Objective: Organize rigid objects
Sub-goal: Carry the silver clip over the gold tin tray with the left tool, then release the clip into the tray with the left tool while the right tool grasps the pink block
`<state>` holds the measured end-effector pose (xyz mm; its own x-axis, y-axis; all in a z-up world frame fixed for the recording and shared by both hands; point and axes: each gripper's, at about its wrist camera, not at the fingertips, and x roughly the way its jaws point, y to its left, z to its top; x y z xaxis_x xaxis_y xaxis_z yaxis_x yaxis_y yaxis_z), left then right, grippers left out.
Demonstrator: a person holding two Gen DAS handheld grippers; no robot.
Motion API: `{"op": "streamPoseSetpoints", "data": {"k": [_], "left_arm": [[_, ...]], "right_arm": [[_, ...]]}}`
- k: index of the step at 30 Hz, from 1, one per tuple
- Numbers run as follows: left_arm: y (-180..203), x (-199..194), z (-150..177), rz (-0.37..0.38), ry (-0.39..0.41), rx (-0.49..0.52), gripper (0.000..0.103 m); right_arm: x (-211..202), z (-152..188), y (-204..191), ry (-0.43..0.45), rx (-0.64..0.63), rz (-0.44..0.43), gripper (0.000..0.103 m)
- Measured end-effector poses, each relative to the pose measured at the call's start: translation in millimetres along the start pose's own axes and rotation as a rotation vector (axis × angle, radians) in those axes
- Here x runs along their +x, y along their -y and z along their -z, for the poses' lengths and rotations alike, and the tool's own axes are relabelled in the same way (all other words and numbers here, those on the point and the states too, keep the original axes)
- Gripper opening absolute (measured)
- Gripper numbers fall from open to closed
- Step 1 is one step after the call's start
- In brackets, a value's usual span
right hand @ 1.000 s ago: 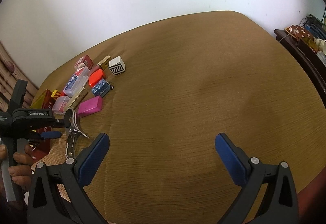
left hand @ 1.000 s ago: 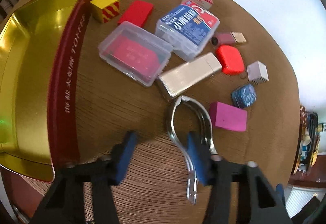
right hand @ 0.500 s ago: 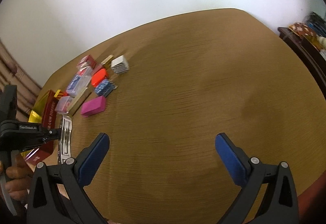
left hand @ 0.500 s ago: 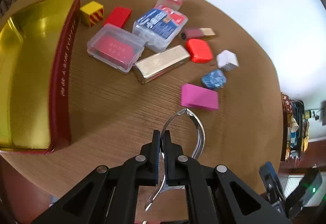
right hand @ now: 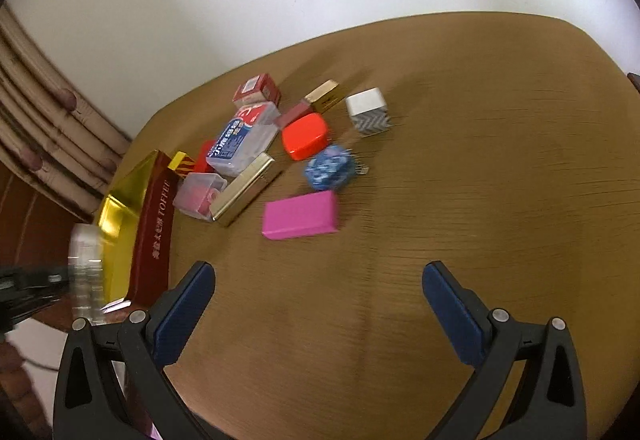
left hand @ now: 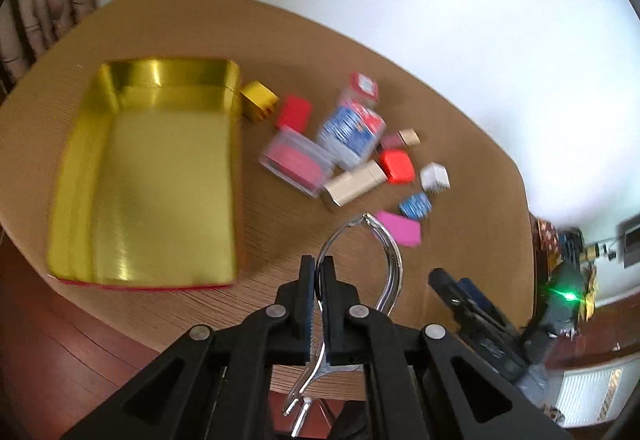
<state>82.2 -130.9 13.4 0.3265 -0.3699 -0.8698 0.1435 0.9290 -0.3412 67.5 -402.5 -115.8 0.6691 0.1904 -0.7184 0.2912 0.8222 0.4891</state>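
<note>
The left gripper (left hand: 316,304) has its two black pads pressed together on one thin arm of a shiny metal clip (left hand: 362,256), and lifts it clear above the wooden table (left hand: 280,39). The grip sits on a narrow, smooth, curved strip, so the clip could swivel or slip out; a quick swing toward the gold tray (left hand: 144,175) would likely cause that. If it drops short, it could land on the table edge or the floor rather than inside the tray.

The clip is a bright chrome loop, its two arms meeting at a pointed tip that faces away from the gripper, with small prongs hanging beneath the pads. It hangs just right of the tray's near corner.

The right gripper (right hand: 320,316) stands wide apart with nothing between its blue pads (right hand: 184,316), hovering over bare table well to the right of the tray.

The tray is empty, gold inside with a dark red outer wall. Right of the tray lies a cluster: nearest, a pink block (left hand: 400,232); then a blue patterned tin (left hand: 416,205), a gold bar-shaped case (left hand: 354,183) and a clear box with red contents (left hand: 296,163). Farther off are an orange-red case (left hand: 396,165), a white cube (left hand: 435,177), a clear blue-labelled box (left hand: 352,131), a red block (left hand: 294,112) and a yellow striped cube (left hand: 259,104) touching the tray's far corner.
</note>
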Motion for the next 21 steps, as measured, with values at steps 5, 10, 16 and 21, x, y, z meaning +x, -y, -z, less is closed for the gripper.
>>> {"op": "streamPoseSetpoints", "data": {"k": [5,10,16,21], "left_arm": [[-41,-19,-18,-0.041,0.044,-0.048,0.002],[-79,-21,-43,-0.080,0.070,-0.097,0.002],[-109,2,-71,-0.133,0.074,-0.133,0.002],[-129,31,-91,-0.192,0.057,-0.144,0.003]], "right_arm": [[34,-5,-27,0.005,-0.052,0.122,0.103],[52,-7,-29,-0.005,-0.054,0.188,0.103],[64,-8,-25,-0.010,-0.059,0.203,0.100],[66,-7,-28,-0.008,-0.096,0.223,0.085]]}}
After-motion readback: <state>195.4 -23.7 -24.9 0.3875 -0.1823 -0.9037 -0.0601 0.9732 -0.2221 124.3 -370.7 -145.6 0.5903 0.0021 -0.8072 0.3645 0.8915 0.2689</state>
